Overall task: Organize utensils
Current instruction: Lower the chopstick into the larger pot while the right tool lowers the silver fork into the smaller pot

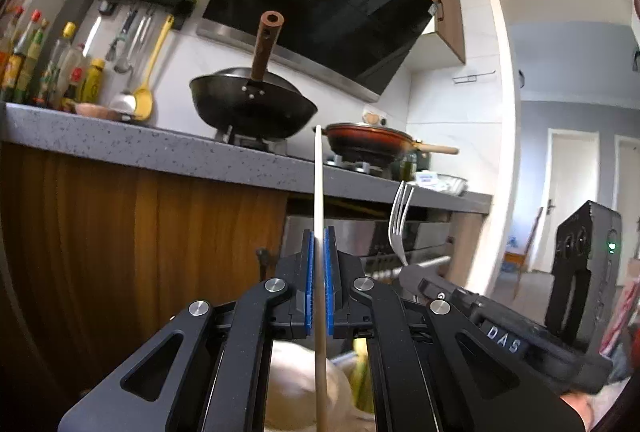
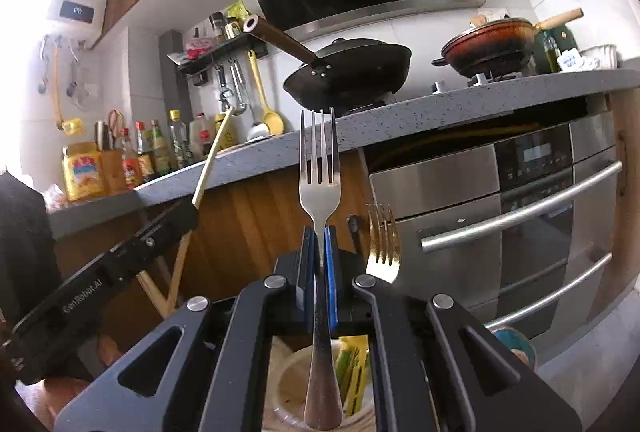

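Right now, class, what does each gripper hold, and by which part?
The left gripper is shut on a chopstick, gripped around mid-length. The right gripper is shut on a silver fork, gripped at the neck just below the tines.

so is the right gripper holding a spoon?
No, the right gripper is shut on a silver fork, tines pointing up.

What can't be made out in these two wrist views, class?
- Chopstick: its lower end runs off the left wrist view's bottom edge.
- Pale container: mostly hidden behind the right gripper and fork; contents unclear.
- Gold fork: handle hidden behind the gripper.
- Bottle labels: too small to read.
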`<state>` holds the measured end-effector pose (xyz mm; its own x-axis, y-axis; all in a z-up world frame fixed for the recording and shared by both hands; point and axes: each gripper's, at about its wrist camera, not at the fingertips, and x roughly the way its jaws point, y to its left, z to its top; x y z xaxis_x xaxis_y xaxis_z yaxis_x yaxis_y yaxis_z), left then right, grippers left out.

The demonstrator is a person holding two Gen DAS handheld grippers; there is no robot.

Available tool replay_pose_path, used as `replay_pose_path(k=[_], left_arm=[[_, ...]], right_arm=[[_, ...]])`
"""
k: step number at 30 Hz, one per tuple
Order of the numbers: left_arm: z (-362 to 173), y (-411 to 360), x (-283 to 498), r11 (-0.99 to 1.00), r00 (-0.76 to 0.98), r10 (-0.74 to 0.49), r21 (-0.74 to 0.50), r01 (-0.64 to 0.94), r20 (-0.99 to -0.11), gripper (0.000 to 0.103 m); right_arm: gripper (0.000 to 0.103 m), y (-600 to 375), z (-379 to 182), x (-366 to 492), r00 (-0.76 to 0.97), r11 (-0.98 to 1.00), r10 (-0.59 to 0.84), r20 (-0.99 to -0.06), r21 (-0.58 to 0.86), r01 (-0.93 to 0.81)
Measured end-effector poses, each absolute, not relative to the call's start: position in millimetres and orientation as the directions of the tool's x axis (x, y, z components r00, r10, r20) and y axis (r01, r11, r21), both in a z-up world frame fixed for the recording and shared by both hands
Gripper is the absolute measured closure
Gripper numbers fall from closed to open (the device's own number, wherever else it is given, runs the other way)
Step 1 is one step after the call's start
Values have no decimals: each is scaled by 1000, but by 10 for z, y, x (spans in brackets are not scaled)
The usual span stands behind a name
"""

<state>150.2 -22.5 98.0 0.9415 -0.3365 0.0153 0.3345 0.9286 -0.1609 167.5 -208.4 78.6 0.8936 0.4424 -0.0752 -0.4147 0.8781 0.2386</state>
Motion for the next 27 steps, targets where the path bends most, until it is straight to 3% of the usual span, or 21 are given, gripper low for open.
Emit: replay_pose_path(k=[10, 27], left_arm=[[812, -480, 1530, 961, 961, -276, -5, 277, 10, 98], [627, -272, 1126, 955, 953, -297, -7, 297, -54, 98]], right_arm=[[98, -1850, 629, 1730, 914, 919, 392, -102, 92, -384], [98, -2145, 388, 1419, 905, 914, 396, -157, 163, -372]])
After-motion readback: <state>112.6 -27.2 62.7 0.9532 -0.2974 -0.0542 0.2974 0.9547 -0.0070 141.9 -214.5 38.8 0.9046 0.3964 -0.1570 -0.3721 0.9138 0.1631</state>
